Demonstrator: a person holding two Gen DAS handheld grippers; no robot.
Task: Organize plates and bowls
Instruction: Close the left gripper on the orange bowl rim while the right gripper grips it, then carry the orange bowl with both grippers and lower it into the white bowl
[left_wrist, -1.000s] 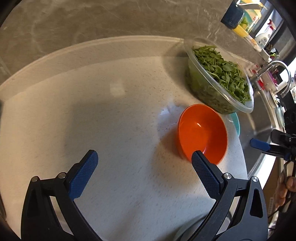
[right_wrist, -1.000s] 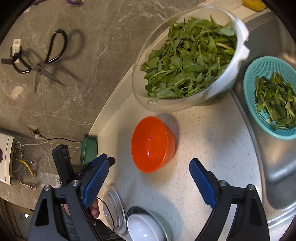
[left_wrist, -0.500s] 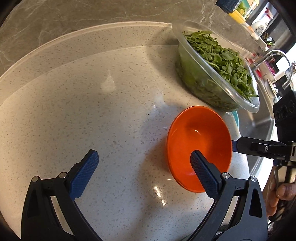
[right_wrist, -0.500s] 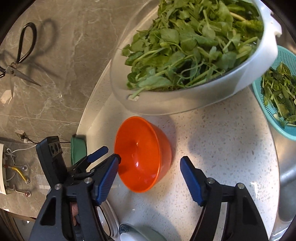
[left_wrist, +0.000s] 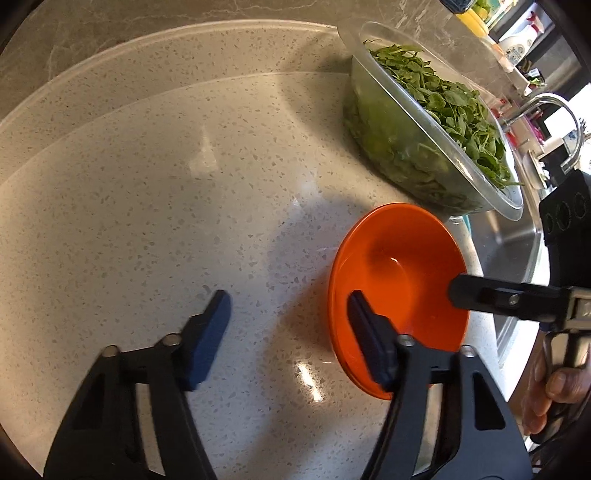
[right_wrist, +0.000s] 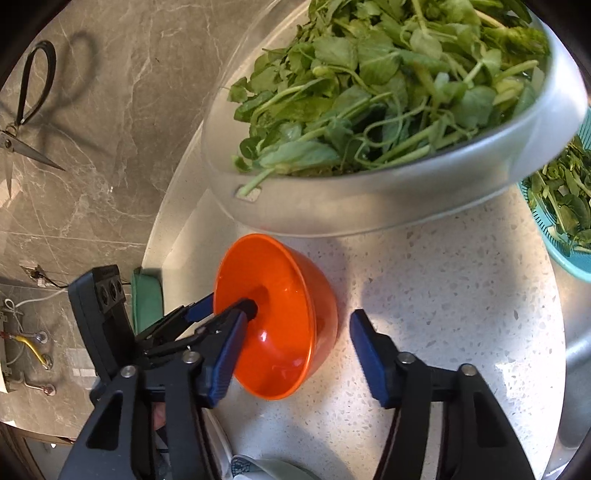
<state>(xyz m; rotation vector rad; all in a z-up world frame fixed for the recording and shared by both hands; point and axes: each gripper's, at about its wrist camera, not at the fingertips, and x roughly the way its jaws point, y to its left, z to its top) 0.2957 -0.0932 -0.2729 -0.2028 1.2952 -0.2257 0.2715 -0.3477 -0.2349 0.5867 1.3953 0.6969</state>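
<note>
An orange bowl (left_wrist: 397, 288) stands on the speckled white counter, also seen in the right wrist view (right_wrist: 280, 321). My left gripper (left_wrist: 288, 325) is open; its right finger sits inside the bowl's near rim, its left finger outside on the counter. My right gripper (right_wrist: 295, 350) is open and straddles the bowl's wall, one finger inside the bowl and one outside. In the left wrist view the right gripper's finger (left_wrist: 498, 295) reaches into the bowl from the right.
A large clear bowl of green leaves (right_wrist: 388, 110) stands right behind the orange bowl. A teal colander of greens (right_wrist: 561, 206) sits in the sink at right. White dishes (right_wrist: 258, 469) lie at the near edge. Scissors (right_wrist: 22, 122) hang on the wall.
Both grippers have moved in on the orange bowl. The left gripper's fingers have closed partway, with one finger now inside the rim. The right gripper's finger now reaches inside the bowl.
</note>
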